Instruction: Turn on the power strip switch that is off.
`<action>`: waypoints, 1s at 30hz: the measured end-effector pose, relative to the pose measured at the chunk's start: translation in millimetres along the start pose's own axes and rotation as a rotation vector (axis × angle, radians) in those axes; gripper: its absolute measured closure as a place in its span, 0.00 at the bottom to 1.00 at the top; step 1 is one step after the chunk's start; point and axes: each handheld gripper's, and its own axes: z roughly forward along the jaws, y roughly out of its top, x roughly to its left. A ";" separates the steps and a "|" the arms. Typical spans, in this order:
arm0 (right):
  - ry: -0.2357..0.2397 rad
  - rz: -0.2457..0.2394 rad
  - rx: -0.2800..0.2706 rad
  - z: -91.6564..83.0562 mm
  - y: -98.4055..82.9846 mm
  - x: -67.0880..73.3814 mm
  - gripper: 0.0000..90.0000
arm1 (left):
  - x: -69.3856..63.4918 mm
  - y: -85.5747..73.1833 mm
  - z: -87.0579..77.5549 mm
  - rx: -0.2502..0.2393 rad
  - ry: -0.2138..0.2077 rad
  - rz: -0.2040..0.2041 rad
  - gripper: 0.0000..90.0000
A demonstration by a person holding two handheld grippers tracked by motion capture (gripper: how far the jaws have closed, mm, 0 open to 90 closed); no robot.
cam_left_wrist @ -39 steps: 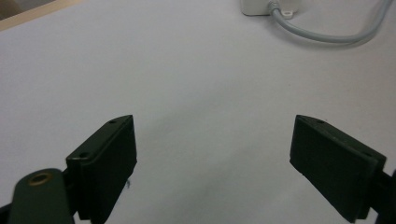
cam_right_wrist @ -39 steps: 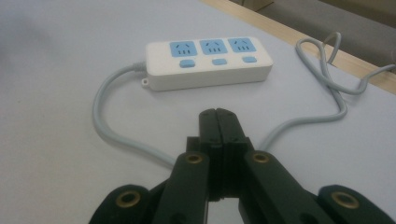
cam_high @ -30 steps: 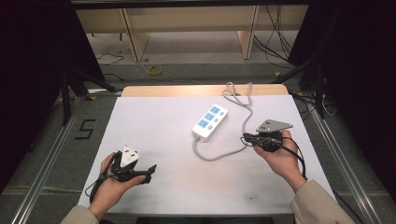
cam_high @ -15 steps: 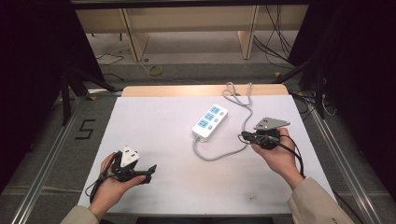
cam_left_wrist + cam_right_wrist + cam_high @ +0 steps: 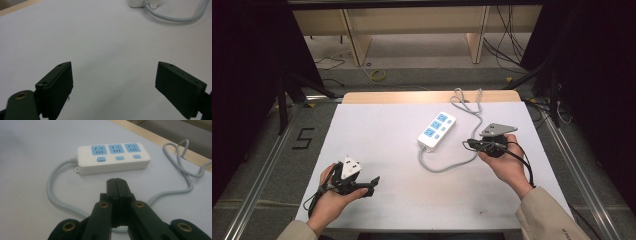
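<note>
A white power strip (image 5: 437, 130) with three blue sockets and blue buttons lies in the middle of the white table (image 5: 387, 130); in the right gripper view the power strip (image 5: 112, 158) sits just ahead of the jaws. Its grey cable (image 5: 449, 167) loops toward the front, then runs back past the right hand to the far edge. My right gripper (image 5: 472, 145) is held just right of the strip, jaws pressed together and empty (image 5: 116, 182). My left gripper (image 5: 373, 182) rests near the front left, jaws wide apart over bare table (image 5: 115, 82).
The cable (image 5: 185, 152) coils near the table's wooden far edge (image 5: 427, 96). Beyond it stand shelf legs and loose wires on the floor. A metal rail (image 5: 262, 170) runs along the left side, and a "5" mark (image 5: 303, 138) is on the floor.
The right gripper has drifted slightly left and away, closer to the power strip. The left hand and gripper have stayed put.
</note>
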 end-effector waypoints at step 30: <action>-0.009 -0.007 0.037 17.0 11.2 -2.4 1.00 | -0.5 0.1 0.4 0.002 -0.003 0.001 0.16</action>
